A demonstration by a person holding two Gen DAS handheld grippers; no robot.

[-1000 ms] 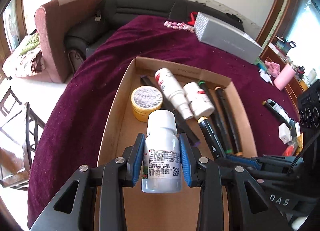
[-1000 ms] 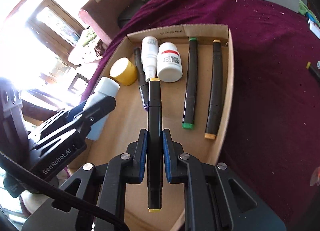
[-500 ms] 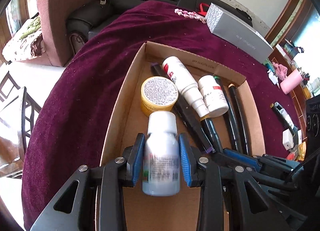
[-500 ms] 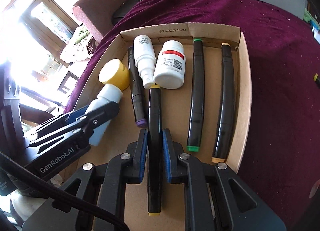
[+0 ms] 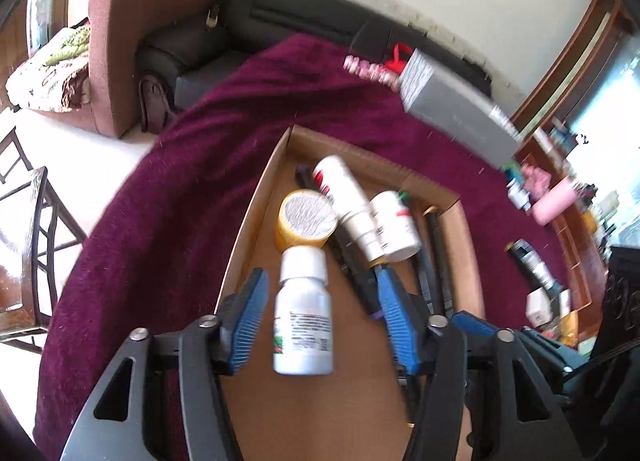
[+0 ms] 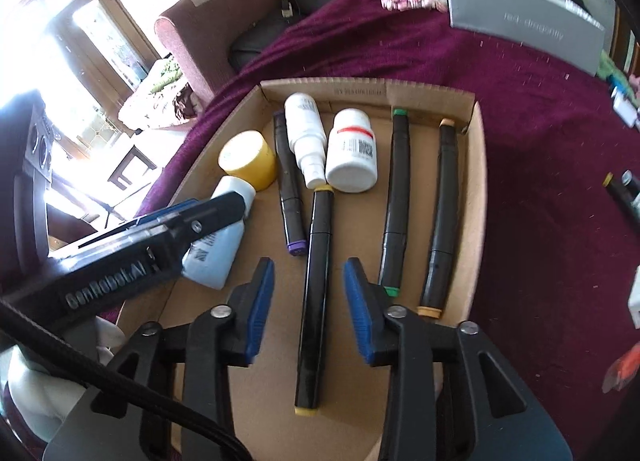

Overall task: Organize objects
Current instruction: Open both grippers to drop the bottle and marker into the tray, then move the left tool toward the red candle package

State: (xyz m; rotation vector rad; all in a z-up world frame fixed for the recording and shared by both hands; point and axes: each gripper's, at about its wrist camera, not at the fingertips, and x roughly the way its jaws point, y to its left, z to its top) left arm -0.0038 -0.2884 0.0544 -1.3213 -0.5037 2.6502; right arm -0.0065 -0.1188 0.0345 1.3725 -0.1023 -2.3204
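Left view, lower centre: my left gripper jaws opening, pads clear of white bottle, laid flat in cardboard tray beside yellow-lidded jar. Right view, lower centre: my right gripper jaws opening, yellow-capped marker loose between them, parallel with other markers for tidy row.

black gripper frames, blue ribbed pads, silver screws.

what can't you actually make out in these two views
- Pale bottle label: left wrist view, motion-blurred, unreadable.
- Same bottle in the right wrist view: left gripper body covers its middle.
- Yellow-capped marker: left wrist view, mostly behind the gripper's finger.
- Cardboard tray near edge: cut off behind the right gripper.
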